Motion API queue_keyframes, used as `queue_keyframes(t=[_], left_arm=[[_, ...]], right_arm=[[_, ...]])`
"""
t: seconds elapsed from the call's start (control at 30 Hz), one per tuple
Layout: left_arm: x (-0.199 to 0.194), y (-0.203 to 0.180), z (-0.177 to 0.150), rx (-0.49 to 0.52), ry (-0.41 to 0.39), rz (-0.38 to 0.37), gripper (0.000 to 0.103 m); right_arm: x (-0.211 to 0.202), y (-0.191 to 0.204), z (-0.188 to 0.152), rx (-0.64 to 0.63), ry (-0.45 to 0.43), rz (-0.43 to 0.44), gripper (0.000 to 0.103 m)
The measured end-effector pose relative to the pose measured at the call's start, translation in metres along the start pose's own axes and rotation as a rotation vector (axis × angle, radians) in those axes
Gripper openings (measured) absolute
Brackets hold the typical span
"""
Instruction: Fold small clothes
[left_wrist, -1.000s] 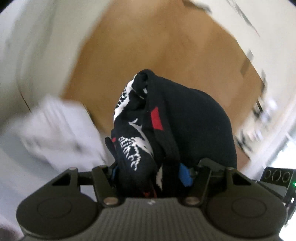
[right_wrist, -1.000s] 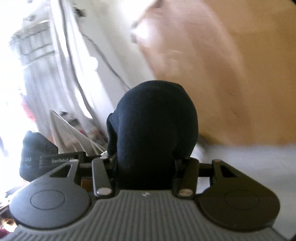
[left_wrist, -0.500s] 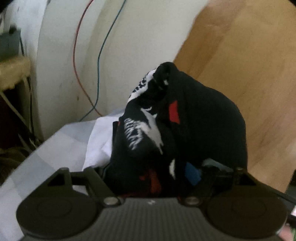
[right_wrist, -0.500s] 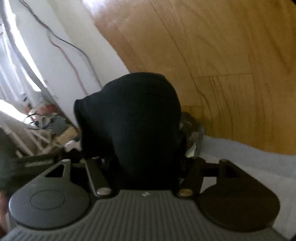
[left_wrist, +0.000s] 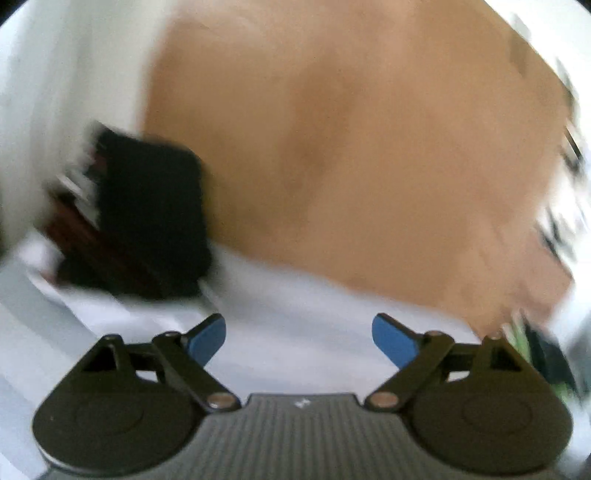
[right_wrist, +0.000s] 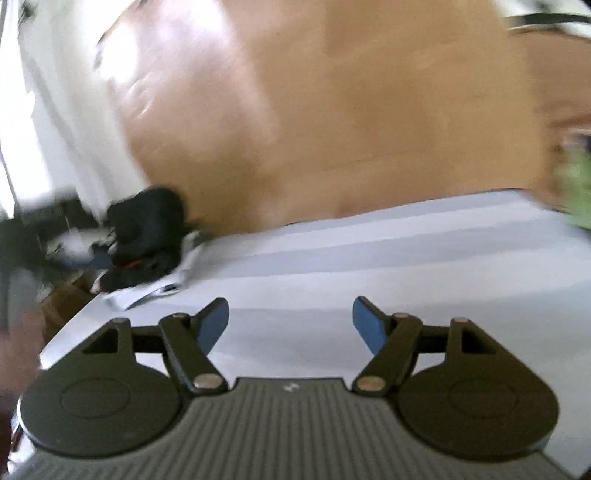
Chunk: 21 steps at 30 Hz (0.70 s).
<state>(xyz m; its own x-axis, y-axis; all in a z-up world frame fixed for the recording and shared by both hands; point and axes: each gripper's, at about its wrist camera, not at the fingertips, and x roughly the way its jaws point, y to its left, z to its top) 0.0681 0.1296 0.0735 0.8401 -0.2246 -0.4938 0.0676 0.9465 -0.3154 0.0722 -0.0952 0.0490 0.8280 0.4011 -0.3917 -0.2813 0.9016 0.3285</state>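
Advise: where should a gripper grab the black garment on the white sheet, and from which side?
Both views are blurred, so loosely: the black garment lies bunched near the far-left edge of the white sheet. Probably best to pinch its raised upper hump from above, since the lower edge lies flat against white cloth that a low pinch could catch. The left gripper and right gripper are open and empty.

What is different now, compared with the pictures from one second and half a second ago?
Both grippers have let go. The left gripper and right gripper, each earlier shut on the black garment, now stand open and empty. The garment now lies to the left on a white cloth at the edge of the pale sheet. Both cameras are blurred by motion. The wooden floor is unchanged.
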Motion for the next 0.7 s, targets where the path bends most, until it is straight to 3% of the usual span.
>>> queue_keyframes(t=[0.17, 0.3, 0.4, 0.5, 0.57, 0.7], left_arm=[[-0.002, -0.063, -0.084, 0.101, 0.072, -0.002, 0.088], [-0.010, -0.080, -0.112, 0.188, 0.033, 0.112, 0.087], [-0.031, -0.085, -0.112, 0.207, -0.035, 0.158, 0.091], [-0.033, -0.088, -0.112, 0.220, -0.041, 0.181, 0.091], [-0.035, -0.087, -0.113, 0.223, -0.058, 0.205, 0.091], [-0.036, -0.091, -0.115, 0.259, -0.096, 0.242, 0.091]], right_arm=[[-0.053, -0.029, -0.017, 0.016, -0.106, -0.177, 0.076], [-0.065, -0.034, -0.028, -0.103, -0.113, -0.265, 0.076], [-0.078, -0.052, -0.031, -0.066, -0.124, -0.259, 0.076], [-0.087, -0.066, -0.035, 0.011, -0.167, -0.299, 0.087], [-0.084, -0.072, -0.037, 0.050, -0.169, -0.304, 0.088], [-0.087, -0.068, -0.041, 0.035, -0.191, -0.324, 0.088]])
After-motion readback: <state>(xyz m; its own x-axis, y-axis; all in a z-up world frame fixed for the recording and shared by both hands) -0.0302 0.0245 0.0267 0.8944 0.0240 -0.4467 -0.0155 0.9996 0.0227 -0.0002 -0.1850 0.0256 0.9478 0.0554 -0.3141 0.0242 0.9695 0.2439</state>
